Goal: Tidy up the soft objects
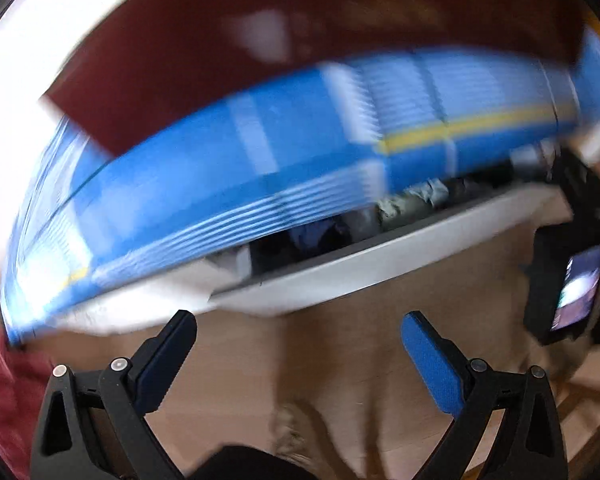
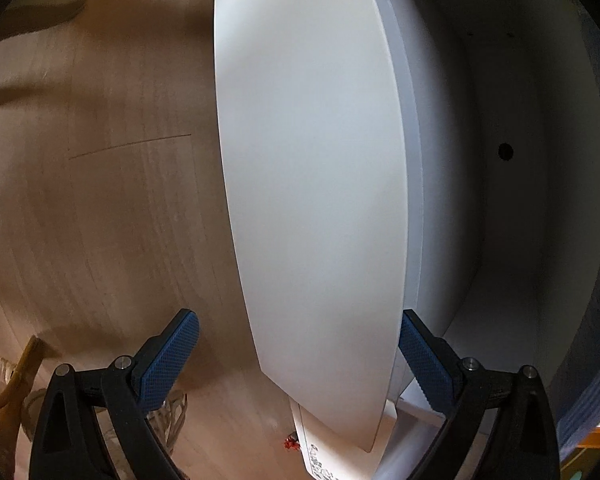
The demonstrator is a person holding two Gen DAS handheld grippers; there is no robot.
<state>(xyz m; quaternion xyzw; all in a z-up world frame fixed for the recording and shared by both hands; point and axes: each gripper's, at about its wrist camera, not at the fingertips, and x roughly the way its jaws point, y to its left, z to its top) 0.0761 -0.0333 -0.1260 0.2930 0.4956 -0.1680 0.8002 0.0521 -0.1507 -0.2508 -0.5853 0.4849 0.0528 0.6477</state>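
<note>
Tongs on both sides stand wide and hold nothing. Ahead of and above the left gripper [image 1: 298,332] lies the blue striped bedding [image 1: 260,160] (blurred, its long axis running across the view), over a white drawer [image 1: 380,264] with crumpled cloth [image 1: 412,196] inside. The right gripper [image 2: 298,336] straddles a white cabinet door [image 2: 312,180], untouched; the left hand looks nearer the fabric.

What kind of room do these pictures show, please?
Probably a bedroom or living room at home. A wooden floor, a white cabinet door standing open, and a blue striped cloth lying over furniture all suggest a household space.
</note>
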